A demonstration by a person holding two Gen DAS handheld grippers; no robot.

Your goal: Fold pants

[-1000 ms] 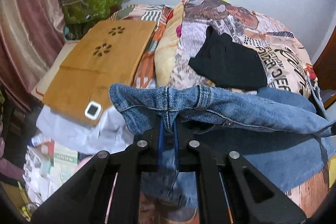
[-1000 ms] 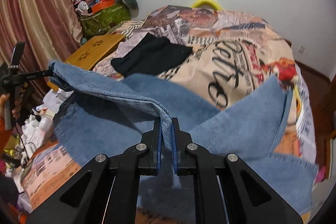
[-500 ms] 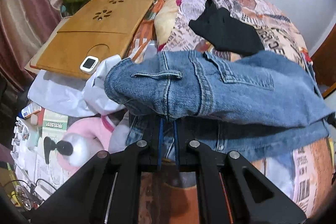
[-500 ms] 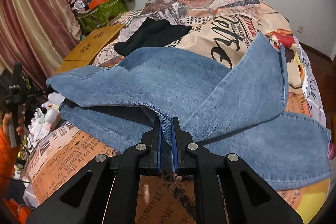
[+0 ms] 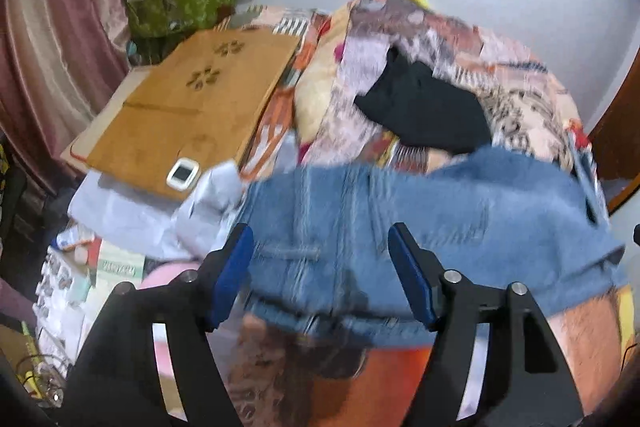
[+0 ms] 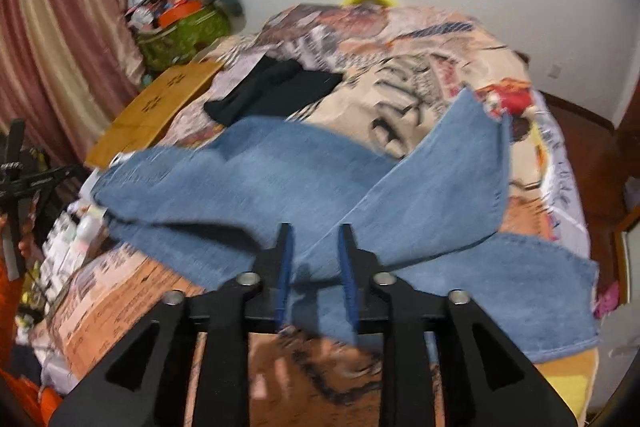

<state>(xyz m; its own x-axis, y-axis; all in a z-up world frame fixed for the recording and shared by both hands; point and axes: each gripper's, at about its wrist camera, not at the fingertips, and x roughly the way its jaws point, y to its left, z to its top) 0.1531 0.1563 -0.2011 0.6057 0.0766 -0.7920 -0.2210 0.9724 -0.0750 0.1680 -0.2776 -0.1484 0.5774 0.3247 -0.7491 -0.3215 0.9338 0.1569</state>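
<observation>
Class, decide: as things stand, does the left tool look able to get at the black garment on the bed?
Probably yes. The left tool is open and holds nothing, and the black garment lies uncovered beyond the jeans. Only the jeans lie between; it would have to pass over them.

The pants are matt blue denim with frayed hems. Beneath lies a printed cloth bedspread. A smooth wooden board rests beside it. Both grippers are matt black plastic with blue pads and metal screws.

left wrist: near, over waistband | right wrist: near, over legs | shared: jeans, bed
</observation>
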